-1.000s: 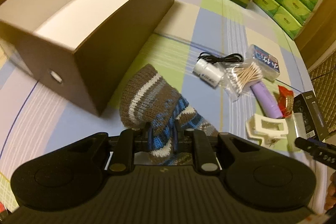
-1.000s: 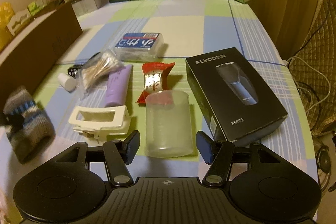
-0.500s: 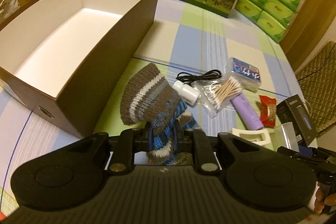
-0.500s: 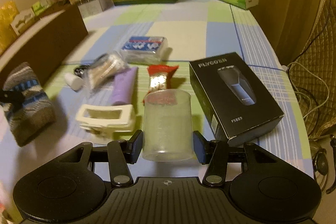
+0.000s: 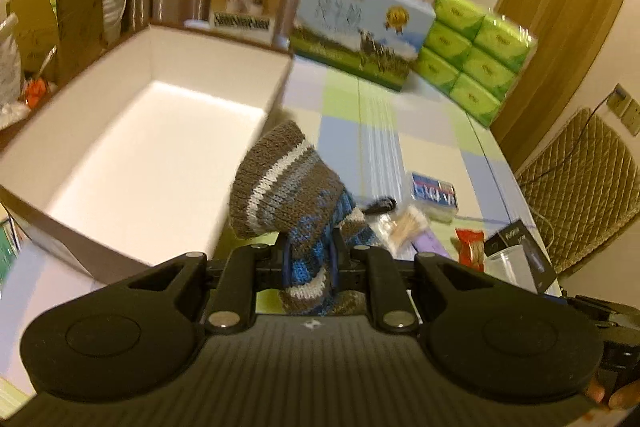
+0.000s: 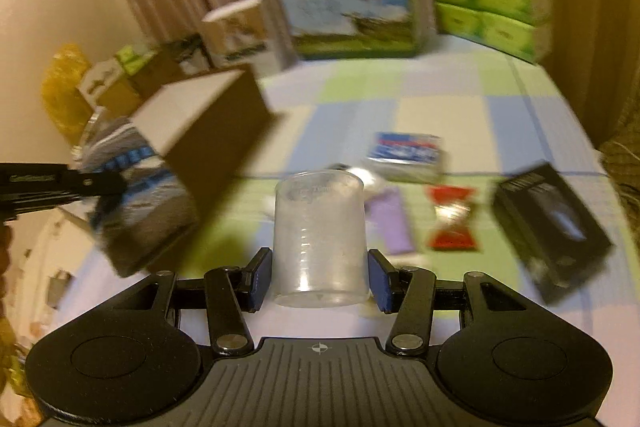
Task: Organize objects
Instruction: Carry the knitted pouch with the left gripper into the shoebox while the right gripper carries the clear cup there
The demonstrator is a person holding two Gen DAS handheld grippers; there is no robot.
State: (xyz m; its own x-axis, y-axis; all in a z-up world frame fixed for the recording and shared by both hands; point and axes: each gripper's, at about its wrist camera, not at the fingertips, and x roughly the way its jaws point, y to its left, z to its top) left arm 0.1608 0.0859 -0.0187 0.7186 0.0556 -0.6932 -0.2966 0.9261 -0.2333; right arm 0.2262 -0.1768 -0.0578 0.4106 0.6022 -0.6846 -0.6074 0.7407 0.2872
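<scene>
My left gripper [image 5: 308, 259] is shut on a brown, white and blue knitted sock [image 5: 286, 187]. The sock hangs off the table, just right of the open brown box [image 5: 216, 39] with its white inside. My right gripper [image 6: 320, 277] is shut on a clear plastic cup [image 6: 319, 239], a pad pressing each side, and the cup is held upright above the tablecloth. In the blurred right wrist view the box [image 6: 216, 143] is to the left, with the sock [image 6: 136, 179] beside it. The cup [image 5: 510, 261] also shows low on the right in the left wrist view.
On the checked cloth lie a black shaver box [image 6: 552, 227], a red snack packet [image 6: 452, 219], a purple tube [image 6: 390, 223], a blue-white packet [image 6: 408, 155] and cotton swabs [image 5: 404, 223]. A milk carton [image 5: 360, 27] and green tissue packs [image 5: 476, 51] stand at the back. A quilted chair [image 5: 580, 183] is at the right.
The right jaws closed on the cup and lifted it, moving left toward the box. The left gripper rose with the sock, which came off the table.
</scene>
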